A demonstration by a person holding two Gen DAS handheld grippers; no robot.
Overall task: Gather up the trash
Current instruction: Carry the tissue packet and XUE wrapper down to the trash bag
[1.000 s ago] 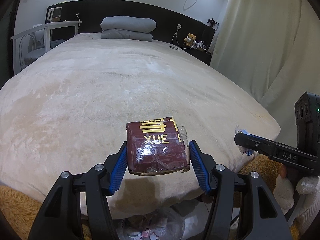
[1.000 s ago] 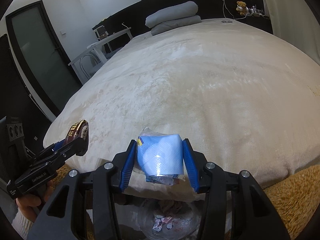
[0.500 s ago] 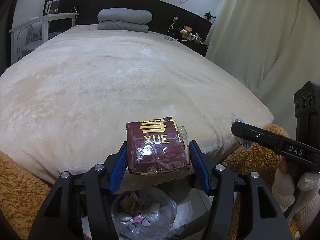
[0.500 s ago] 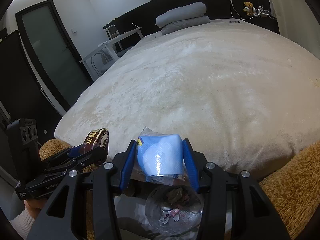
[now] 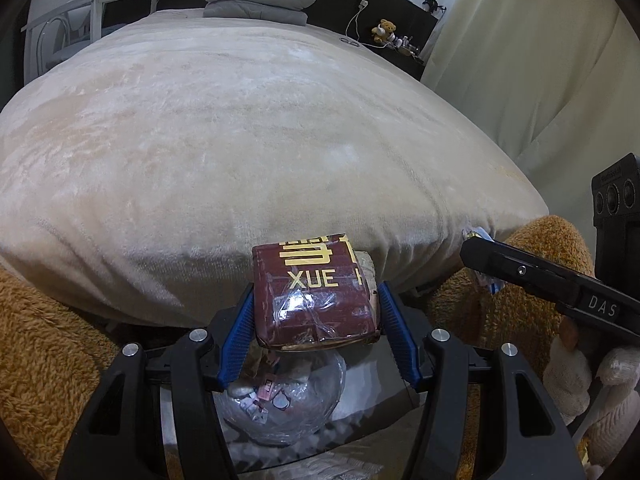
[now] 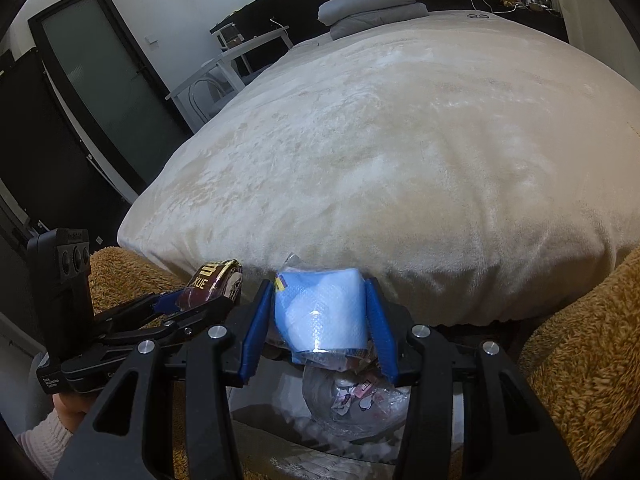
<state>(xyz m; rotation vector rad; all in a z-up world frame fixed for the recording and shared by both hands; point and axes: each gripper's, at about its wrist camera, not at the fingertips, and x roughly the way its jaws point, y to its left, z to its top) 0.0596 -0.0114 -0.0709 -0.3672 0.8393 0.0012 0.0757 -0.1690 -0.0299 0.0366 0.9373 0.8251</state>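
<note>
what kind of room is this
A bedroom, most likely: a large bed under a cream blanket fills the view, with folded grey pillows at its head and a small teddy bear on the ledge by the curtain.

We hold our left gripper (image 5: 316, 312) tilted downward, its blue pads (image 5: 240, 332) clamped on the sides of a dark red packet (image 5: 314, 292). Our right gripper (image 6: 320, 316) points down at much the same slant, pads (image 6: 256, 324) pressed against a blue pack (image 6: 324, 312). From the left camera the right gripper enters at three o'clock; from the right camera the left one sits at nine o'clock. Our gloved right hand (image 5: 580, 376) grips its handle at four o'clock.
</note>
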